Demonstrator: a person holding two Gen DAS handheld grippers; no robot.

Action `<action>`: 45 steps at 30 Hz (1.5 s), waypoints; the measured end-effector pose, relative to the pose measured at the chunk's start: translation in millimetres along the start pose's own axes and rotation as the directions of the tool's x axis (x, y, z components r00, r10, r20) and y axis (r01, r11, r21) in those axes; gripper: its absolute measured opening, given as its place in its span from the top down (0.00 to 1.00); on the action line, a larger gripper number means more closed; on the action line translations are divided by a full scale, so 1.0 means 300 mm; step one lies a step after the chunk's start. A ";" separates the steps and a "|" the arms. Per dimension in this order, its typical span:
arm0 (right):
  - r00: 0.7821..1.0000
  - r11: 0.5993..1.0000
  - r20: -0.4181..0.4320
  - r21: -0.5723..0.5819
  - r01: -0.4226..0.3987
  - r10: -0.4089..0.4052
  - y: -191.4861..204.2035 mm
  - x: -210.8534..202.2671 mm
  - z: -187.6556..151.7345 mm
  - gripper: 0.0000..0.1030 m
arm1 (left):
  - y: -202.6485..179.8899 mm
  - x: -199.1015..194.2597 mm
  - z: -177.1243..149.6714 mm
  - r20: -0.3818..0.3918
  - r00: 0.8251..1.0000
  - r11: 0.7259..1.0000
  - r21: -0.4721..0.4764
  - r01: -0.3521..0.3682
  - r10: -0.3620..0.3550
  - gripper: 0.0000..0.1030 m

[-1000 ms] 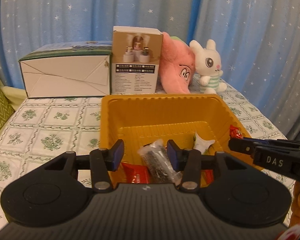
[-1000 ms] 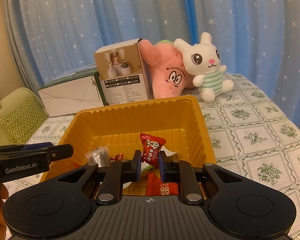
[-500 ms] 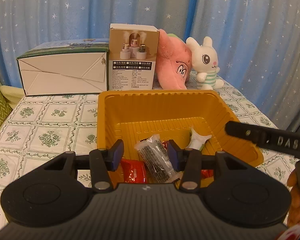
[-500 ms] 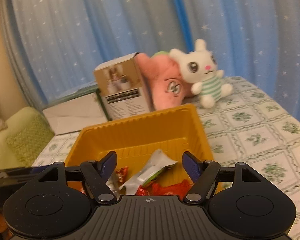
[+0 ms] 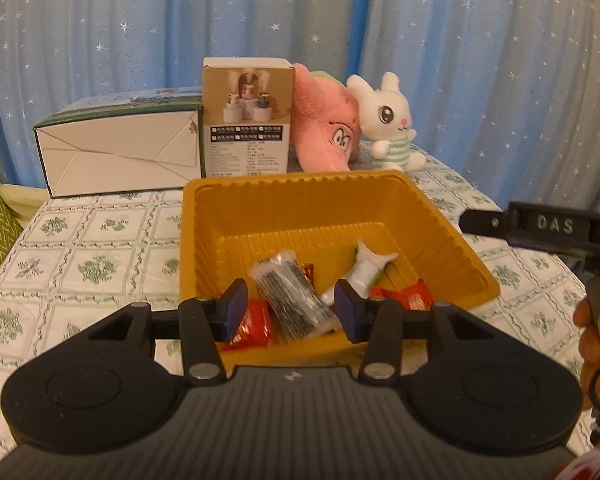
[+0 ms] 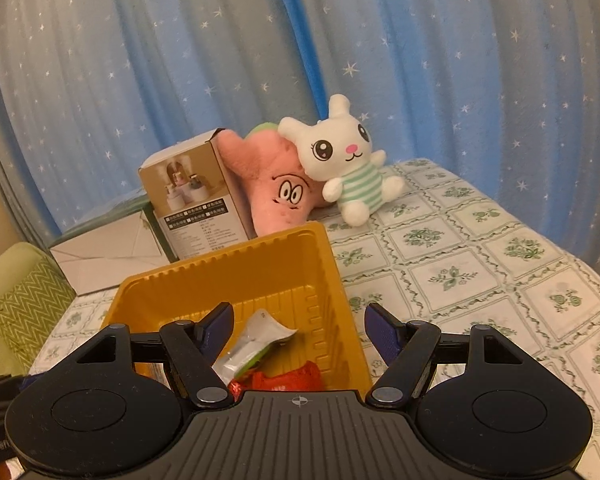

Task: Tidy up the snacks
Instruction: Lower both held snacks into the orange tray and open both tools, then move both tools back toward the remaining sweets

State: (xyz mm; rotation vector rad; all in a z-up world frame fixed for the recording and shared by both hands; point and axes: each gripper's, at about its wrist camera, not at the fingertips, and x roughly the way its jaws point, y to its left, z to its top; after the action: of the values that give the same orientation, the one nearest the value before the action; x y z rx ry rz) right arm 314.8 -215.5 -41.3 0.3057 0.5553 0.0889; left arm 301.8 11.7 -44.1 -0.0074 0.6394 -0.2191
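Over the near edge of the yellow tray (image 5: 440, 216), left gripper (image 5: 291, 311) being held spread and empty, right gripper (image 6: 300, 330) being held wide apart, clear dark-snack packet (image 5: 292, 300), white pouch (image 5: 370, 266), red wrappers (image 5: 404, 296) lying inside.

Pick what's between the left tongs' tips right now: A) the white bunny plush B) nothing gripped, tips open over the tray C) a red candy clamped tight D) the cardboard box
B: the left tongs are spread apart, hanging open above the clear dark-filled snack packet lying in the yellow tray.
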 end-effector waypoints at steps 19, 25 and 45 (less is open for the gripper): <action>0.998 0.997 -0.056 -0.073 0.025 -0.029 0.012 -0.212 -0.098 0.30 | -0.084 -0.185 -0.159 -0.022 0.999 1.000 -0.009 0.030 -0.030 0.57; 0.993 0.998 -0.110 -0.054 0.036 -0.042 -0.008 -0.265 -0.151 0.30 | -0.110 -0.234 -0.206 -0.032 0.999 0.999 -0.008 0.032 -0.032 0.57; 0.974 0.993 -0.224 -0.119 0.007 -0.034 -0.041 -0.339 -0.370 0.30 | -0.135 -0.245 -0.317 -0.108 0.994 0.999 0.018 0.031 -0.029 0.54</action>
State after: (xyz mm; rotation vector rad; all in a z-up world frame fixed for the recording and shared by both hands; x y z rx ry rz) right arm 169.6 -215.1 -83.3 0.1757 0.7761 0.1372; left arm 180.1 -7.2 -74.0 0.0141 0.7451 -0.2558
